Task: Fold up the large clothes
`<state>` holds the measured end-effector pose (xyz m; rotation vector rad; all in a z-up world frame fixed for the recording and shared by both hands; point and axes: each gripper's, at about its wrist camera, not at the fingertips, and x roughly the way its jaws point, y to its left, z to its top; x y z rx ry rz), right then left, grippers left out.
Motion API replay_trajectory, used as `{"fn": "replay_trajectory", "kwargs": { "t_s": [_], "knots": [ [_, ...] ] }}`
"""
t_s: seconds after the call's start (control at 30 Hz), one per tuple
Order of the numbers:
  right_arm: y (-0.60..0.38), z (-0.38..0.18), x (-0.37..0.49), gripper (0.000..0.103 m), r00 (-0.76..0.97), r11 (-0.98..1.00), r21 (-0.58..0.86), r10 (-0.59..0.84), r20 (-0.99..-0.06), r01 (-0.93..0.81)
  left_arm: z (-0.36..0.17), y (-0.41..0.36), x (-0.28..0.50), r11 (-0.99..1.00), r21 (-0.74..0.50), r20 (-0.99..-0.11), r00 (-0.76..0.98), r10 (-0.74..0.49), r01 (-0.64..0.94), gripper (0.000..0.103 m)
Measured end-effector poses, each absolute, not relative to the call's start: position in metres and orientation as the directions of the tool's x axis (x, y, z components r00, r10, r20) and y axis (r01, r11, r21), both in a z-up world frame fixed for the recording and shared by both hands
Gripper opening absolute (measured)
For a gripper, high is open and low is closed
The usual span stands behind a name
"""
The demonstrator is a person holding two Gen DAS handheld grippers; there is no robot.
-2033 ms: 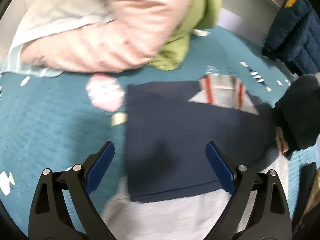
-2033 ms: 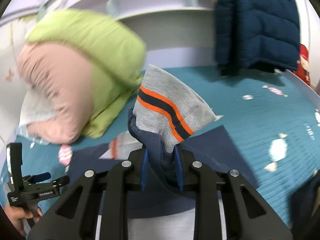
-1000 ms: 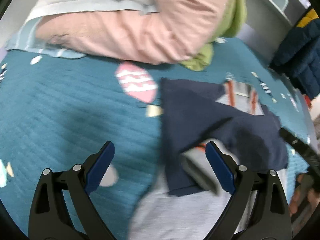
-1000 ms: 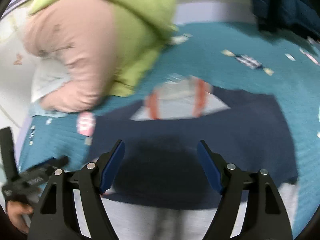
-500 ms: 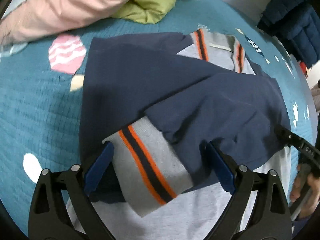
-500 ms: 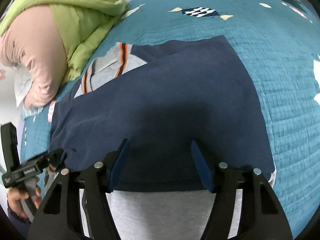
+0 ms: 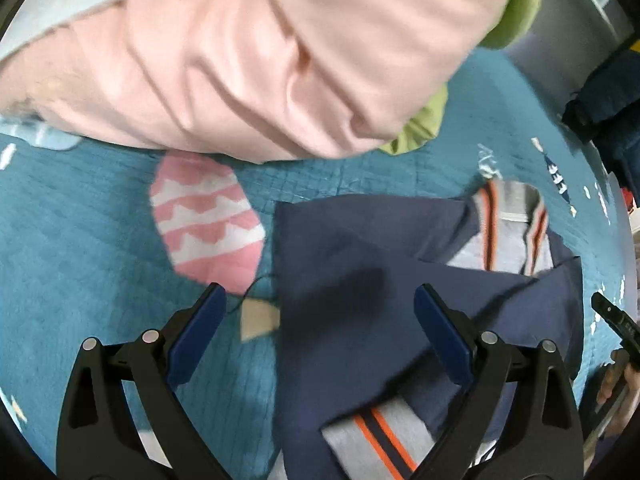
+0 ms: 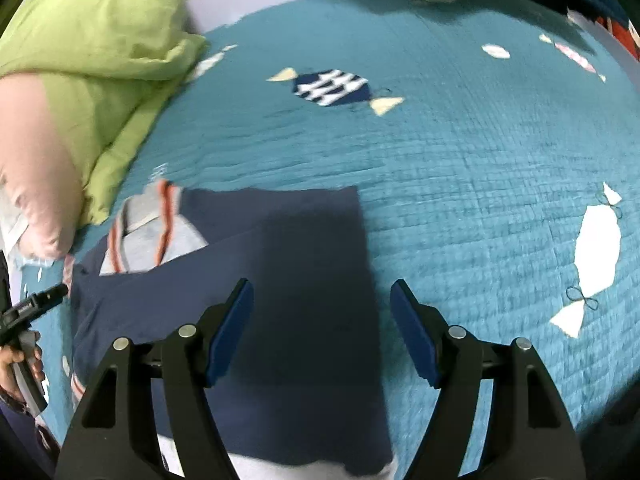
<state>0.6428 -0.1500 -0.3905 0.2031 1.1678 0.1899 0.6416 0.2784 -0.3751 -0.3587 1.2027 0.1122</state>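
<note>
A navy sweater point(image 7: 360, 300) with grey, orange-striped collar point(image 7: 508, 228) and cuff point(image 7: 380, 440) lies flat on the teal bedspread point(image 7: 80, 260), both sleeves folded across its body. My left gripper point(image 7: 320, 332) is open and empty above the sweater's left edge. In the right wrist view the sweater point(image 8: 288, 300) lies below my right gripper point(image 8: 322, 328), which is open and empty over its right edge. The collar point(image 8: 148, 232) shows at the far left there.
A pink quilt point(image 7: 240, 60) and a green one point(image 8: 100, 60) are piled at the head of the bed. A dark blue puffer jacket point(image 7: 612, 92) hangs at the back right. Candy-shaped patches point(image 8: 336, 88) dot the bedspread.
The right gripper let go of the striped sleeve and opened. Both grippers have drawn apart toward the sweater's two side edges, the left now looking at the quilts.
</note>
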Motion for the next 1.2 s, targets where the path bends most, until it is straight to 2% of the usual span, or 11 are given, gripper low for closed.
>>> {"fn": "replay_trajectory", "kwargs": {
  "t_s": [0.17, 0.5, 0.57, 0.63, 0.8, 0.83, 0.87, 0.9, 0.97, 1.03, 1.2],
  "knots": [
    [-0.162, -0.399, 0.662, 0.068, 0.368, 0.968, 0.252, 0.235, -0.900, -0.001, -0.393, 0.279, 0.662, 0.936, -0.226, -0.935, 0.331, -0.131, -0.269, 0.094],
    [-0.176, -0.419, 0.690, 0.070, 0.267, 0.934, 0.340, 0.302, -0.915, 0.107, -0.403, 0.261, 0.680, 0.958, -0.148, -0.963, 0.254, -0.084, -0.245, 0.093],
    [-0.174, -0.420, 0.694, 0.070, 0.258, 0.930, 0.352, 0.315, -0.913, 0.110, -0.404, 0.255, 0.685, 0.960, -0.147, -0.963, 0.255, -0.085, -0.237, 0.081],
    [-0.169, -0.417, 0.696, 0.070, 0.267, 0.924, 0.370, 0.335, -0.904, 0.093, -0.400, 0.248, 0.687, 0.967, -0.141, -0.962, 0.260, -0.083, -0.212, 0.074],
    [-0.151, -0.426, 0.708, 0.070, 0.248, 0.924, 0.375, 0.348, -0.904, 0.070, -0.401, 0.244, 0.692, 0.966, -0.139, -0.960, 0.268, -0.078, -0.216, 0.064],
    [-0.149, -0.428, 0.709, 0.067, 0.251, 0.926, 0.370, 0.342, -0.905, 0.071, -0.401, 0.245, 0.691, 0.965, -0.145, -0.958, 0.273, -0.083, -0.217, 0.059],
    [-0.146, -0.428, 0.709, 0.056, 0.263, 0.931, 0.358, 0.329, -0.907, 0.068, -0.400, 0.247, 0.690, 0.964, -0.160, -0.955, 0.281, -0.096, -0.213, 0.048],
    [-0.144, -0.428, 0.709, 0.051, 0.269, 0.937, 0.345, 0.318, -0.909, 0.060, -0.398, 0.250, 0.688, 0.959, -0.188, -0.950, 0.286, -0.123, -0.211, 0.044],
    [-0.141, -0.427, 0.709, 0.023, 0.278, 0.959, 0.279, 0.256, -0.926, 0.045, -0.396, 0.257, 0.683, 0.955, -0.222, -0.945, 0.284, -0.161, -0.197, 0.032],
    [-0.142, -0.425, 0.707, 0.017, 0.287, 0.956, 0.290, 0.270, -0.919, 0.031, -0.397, 0.257, 0.683, 0.956, -0.230, -0.944, 0.282, -0.172, -0.185, 0.030],
    [-0.148, -0.426, 0.707, 0.013, 0.278, 0.940, 0.339, 0.319, -0.906, 0.027, -0.401, 0.253, 0.689, 0.953, -0.234, -0.948, 0.265, -0.179, -0.195, 0.030]
  ]
}}
